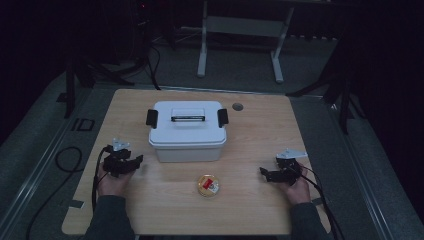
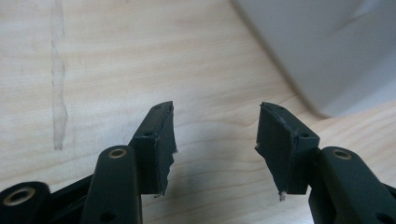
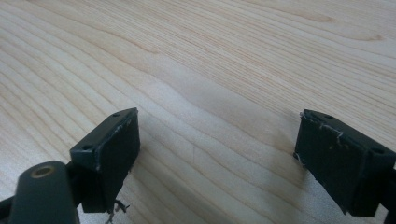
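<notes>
While both hands rest low on the pale wooden table (image 1: 250, 125), nothing is gripped by either tool. Left gripper (image 1: 131, 162), black two-jaw tool with a grey three-cornered plate on top, sits at the left edge of the table, held by the left hand (image 1: 114, 182), a dark cable trailing off toward the floor. Jaws parted, bare wood between them in the left gripper view (image 2: 215, 140); pads grasp nothing. The grey-white wall of the box rises just beyond the jaws at upper right in that view.

White rectangular plastic storage box (image 1: 187, 131), lid on, black latch at each end and a handle recessed in the lid top, stands upright at table centre, toward the far side. It is near the left gripper, not touching it.

Small round yellow container with a red and white label (image 1: 209, 185) lies in front of the box, on the near half of the table, between the two grippers and apart from both.

Right gripper (image 1: 264, 173), same build, sits near the right edge, held by the right hand (image 1: 297, 189). Jaws spread wide in the right gripper view (image 3: 217, 154), only wood grain between the pads; released, holding nothing.
</notes>
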`<state>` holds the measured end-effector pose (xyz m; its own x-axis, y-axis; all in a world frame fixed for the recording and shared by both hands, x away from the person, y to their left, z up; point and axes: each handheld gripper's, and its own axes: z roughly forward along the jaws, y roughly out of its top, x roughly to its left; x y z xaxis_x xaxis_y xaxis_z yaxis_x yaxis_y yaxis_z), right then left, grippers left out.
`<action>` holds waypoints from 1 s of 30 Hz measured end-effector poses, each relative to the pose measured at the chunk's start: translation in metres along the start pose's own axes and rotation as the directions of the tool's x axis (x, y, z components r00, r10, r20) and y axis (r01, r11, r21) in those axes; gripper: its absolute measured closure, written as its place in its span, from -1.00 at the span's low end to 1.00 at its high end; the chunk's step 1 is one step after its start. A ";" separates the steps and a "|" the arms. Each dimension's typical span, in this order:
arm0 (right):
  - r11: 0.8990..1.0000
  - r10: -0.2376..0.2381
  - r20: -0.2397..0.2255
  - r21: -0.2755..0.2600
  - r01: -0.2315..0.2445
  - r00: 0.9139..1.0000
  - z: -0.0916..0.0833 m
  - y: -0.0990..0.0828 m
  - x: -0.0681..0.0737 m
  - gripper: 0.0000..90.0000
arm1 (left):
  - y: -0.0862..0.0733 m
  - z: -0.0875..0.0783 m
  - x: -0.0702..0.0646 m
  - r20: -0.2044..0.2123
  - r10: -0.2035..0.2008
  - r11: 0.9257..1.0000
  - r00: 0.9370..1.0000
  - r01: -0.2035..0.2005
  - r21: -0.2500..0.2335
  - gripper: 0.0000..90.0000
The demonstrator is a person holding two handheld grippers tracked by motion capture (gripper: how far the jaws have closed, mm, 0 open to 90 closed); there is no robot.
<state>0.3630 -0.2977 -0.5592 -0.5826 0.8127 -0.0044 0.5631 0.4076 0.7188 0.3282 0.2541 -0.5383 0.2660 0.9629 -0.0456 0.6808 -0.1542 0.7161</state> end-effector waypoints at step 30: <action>1.000 0.002 0.000 0.000 -0.002 1.000 0.000 0.000 0.000 -0.70 | 0.020 -0.048 -0.059 0.176 0.270 0.949 0.947 -0.230 -0.217 0.11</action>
<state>0.3629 -0.2976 -0.5591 -0.5820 0.8132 -0.0031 0.5641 0.4064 0.7188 0.2938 0.2046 -0.4880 0.5556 0.8310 0.0271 0.4369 -0.3196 0.8408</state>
